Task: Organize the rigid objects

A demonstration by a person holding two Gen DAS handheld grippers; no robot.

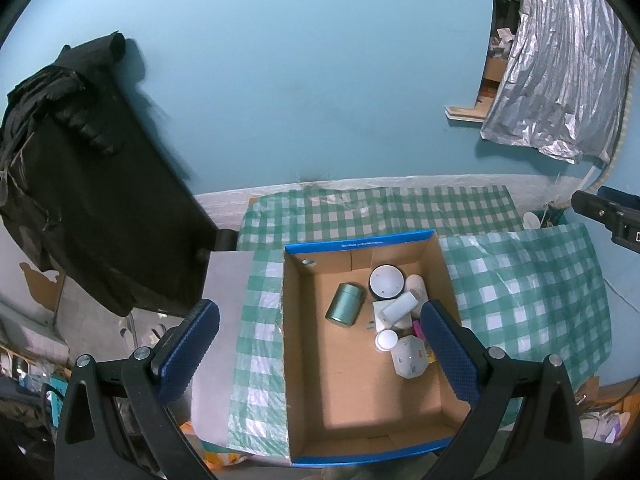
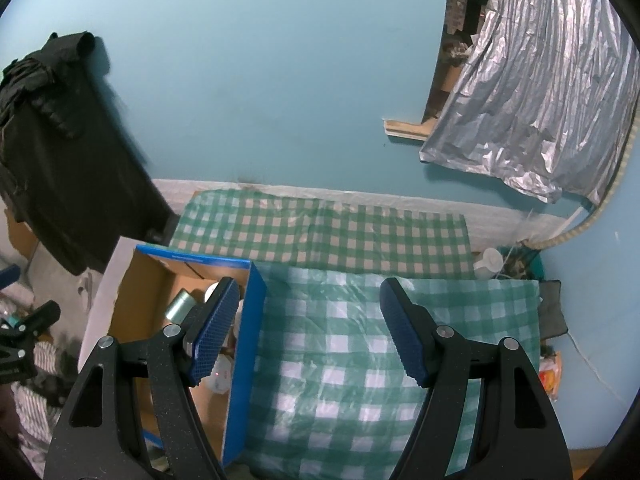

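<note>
Jaws: both grippers were held spread, nothing grasped.
Tin: laid on its side in the box, long axis slanted.
Left gripper: poised above box.
Right gripper: poised above tablecloth.

Both wrist views look steeply down from above, sharing the cardboard box and checkered cloth.

Matt cardboard box — glossy tablecloth

The cardboard box is open on top; its left half is bare floor, while the green tin and white containers crowd its right wall.
</note>
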